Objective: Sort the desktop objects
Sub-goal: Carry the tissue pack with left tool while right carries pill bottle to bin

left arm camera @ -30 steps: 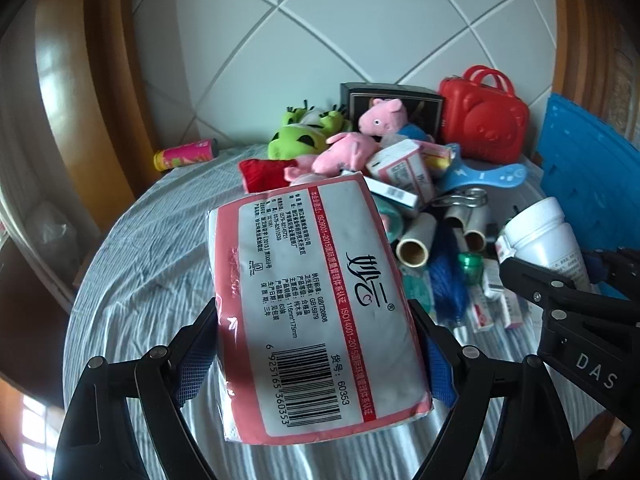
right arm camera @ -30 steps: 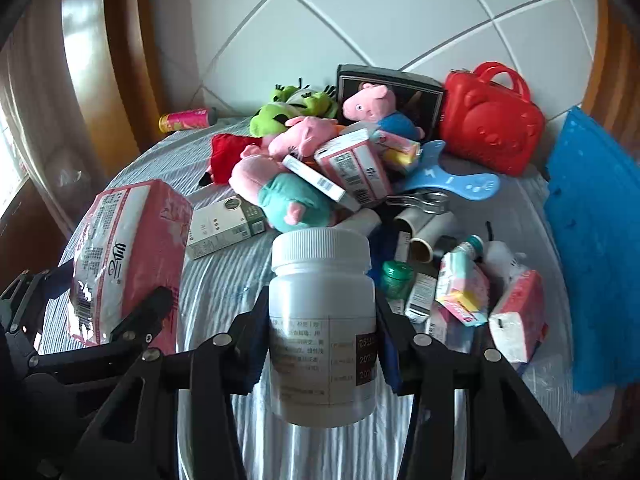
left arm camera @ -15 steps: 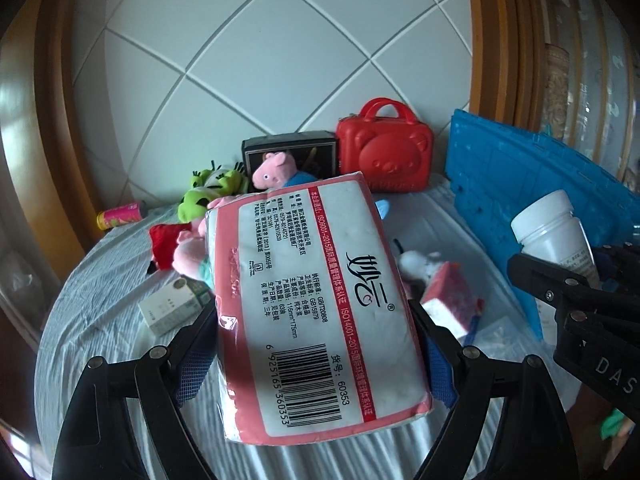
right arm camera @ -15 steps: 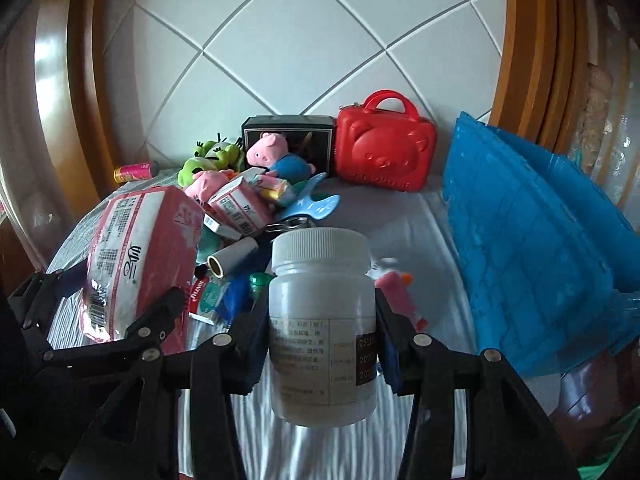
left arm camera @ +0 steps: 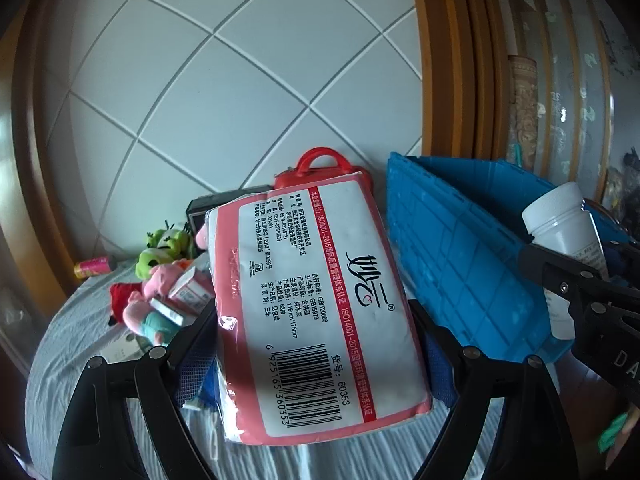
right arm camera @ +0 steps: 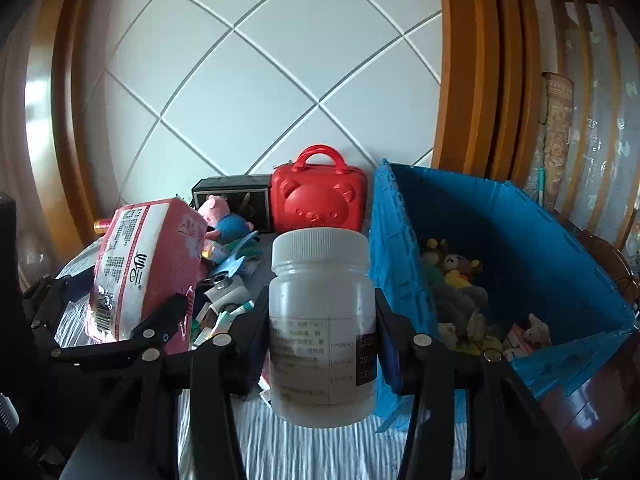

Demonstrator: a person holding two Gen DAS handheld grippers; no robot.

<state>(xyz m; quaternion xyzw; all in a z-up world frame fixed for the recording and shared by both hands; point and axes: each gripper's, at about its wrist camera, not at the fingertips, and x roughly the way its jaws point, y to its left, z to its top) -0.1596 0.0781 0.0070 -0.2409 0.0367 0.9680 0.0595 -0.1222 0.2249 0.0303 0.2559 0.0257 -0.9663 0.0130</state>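
As both loads swing from clutter toward the blue plastic crate (right arm camera: 540, 240) | left claw (left arm camera: 320, 344) pinching pink-and-white tissue pack (left arm camera: 316, 300) | right claw (right arm camera: 322, 332) pinching white plastic bottle (right arm camera: 322, 320) | drop-off looks near.

Both tools swing right from the toy pile toward the blue crate (right arm camera: 520, 232); left tool (left arm camera: 320, 344) carries tissue pack (left arm camera: 320, 300), right tool (right arm camera: 322, 340) carries white bottle (right arm camera: 322, 320), crate interior now visible.

Surface: round table under a wrinkled grey-striped cloth (left arm camera: 72, 344)
On it: heap of plush toys (left arm camera: 156, 280) (small boxes mixed in), glossy red bear-faced case (right arm camera: 318, 200), blue plastic crate (right arm camera: 520, 240)
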